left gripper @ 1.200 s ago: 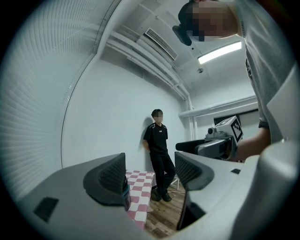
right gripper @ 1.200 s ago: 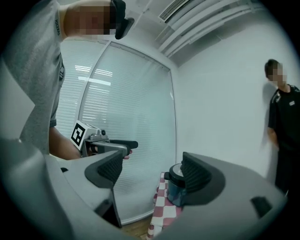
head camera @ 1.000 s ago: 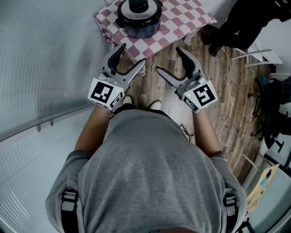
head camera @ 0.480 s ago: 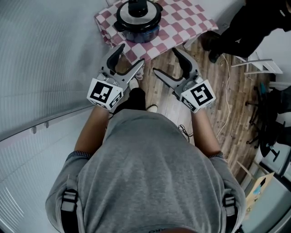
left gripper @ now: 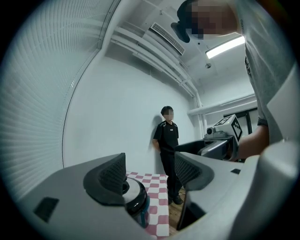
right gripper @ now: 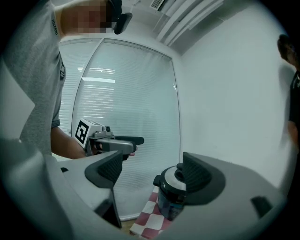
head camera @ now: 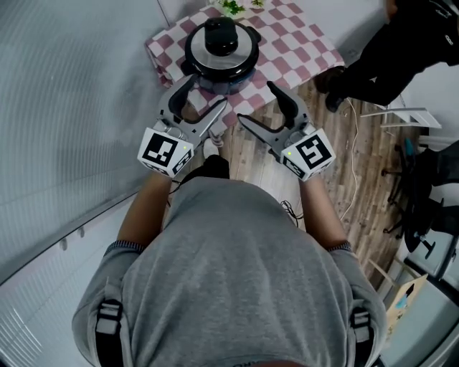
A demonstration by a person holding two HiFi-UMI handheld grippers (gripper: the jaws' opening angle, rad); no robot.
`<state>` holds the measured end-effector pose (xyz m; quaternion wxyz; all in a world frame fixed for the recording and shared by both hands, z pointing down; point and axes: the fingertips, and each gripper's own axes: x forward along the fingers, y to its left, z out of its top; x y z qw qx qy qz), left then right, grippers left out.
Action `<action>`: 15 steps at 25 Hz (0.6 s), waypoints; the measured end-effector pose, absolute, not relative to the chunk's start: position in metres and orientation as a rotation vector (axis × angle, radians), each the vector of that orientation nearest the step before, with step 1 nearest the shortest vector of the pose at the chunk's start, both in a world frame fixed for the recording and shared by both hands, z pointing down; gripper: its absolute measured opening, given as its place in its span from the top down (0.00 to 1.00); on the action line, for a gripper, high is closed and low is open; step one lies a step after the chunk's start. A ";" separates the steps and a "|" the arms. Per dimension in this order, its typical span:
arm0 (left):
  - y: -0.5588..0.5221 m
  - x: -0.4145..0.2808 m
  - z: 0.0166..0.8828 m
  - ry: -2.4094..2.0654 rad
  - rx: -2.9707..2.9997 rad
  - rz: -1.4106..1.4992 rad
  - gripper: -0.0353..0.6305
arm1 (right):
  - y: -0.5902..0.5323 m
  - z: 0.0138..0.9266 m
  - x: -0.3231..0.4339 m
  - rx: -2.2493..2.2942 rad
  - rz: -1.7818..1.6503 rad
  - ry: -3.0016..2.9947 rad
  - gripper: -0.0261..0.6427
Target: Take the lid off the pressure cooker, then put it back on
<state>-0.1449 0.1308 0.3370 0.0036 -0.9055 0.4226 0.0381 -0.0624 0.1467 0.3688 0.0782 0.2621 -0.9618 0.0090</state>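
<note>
Position record. The pressure cooker (head camera: 219, 80) stands on the table (head camera: 301, 39), toward its left near corner, with the lid (head camera: 237, 50) seated on top. A plant (head camera: 231, 6) sits behind the cooker at the table's far edge. The table lies directly ahead of the person.

The left gripper (head camera: 208, 91) and right gripper (head camera: 256, 102) are side by side over the table's near edge, just short of the cooker and not touching it. Nothing lies between either pair of jaws.

A blind-covered wall (head camera: 72, 86) runs along the left. A bystander (head camera: 391, 50) stands right of the table. A cable (head camera: 356, 143) trails on the floor to the right.
</note>
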 end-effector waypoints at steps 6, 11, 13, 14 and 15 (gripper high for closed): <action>0.085 -0.167 0.331 1.311 -2.832 0.109 0.44 | 0.099 0.364 -0.088 0.792 0.048 -2.857 0.36; 0.050 -0.187 0.334 1.290 -2.861 0.098 0.44 | 0.064 0.365 -0.112 0.798 0.053 -2.833 0.36; 0.040 -0.193 0.338 1.278 -2.873 0.086 0.44 | 0.054 0.368 -0.120 0.803 0.061 -2.821 0.36; 0.035 -0.195 0.341 1.271 -2.882 0.079 0.44 | 0.050 0.369 -0.122 0.807 0.064 -2.816 0.36; 0.030 -0.198 0.343 1.261 -2.890 0.073 0.44 | 0.047 0.371 -0.124 0.811 0.067 -2.811 0.36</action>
